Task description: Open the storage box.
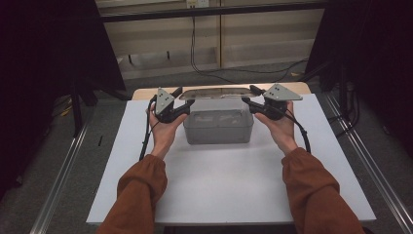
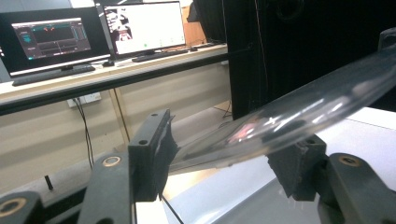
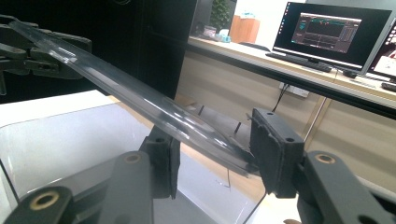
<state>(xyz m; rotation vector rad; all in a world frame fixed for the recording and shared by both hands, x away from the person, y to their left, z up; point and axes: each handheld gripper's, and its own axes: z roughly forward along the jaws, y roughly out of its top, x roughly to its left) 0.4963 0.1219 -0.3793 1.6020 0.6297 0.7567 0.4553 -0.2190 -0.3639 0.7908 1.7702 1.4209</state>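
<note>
Lid (image 1: 216,92), clear plastic, hangs just above the clear bin (image 1: 218,126) on the white counter (image 1: 229,185), tilted with its far edge over the bin's back rim. Your left hand-held gripper (image 1: 187,101) clamps its left end and your right hand-held gripper (image 1: 247,99) its right end (both pinching the lid's rim), probably so it stays level enough to seat squarely.
</note>
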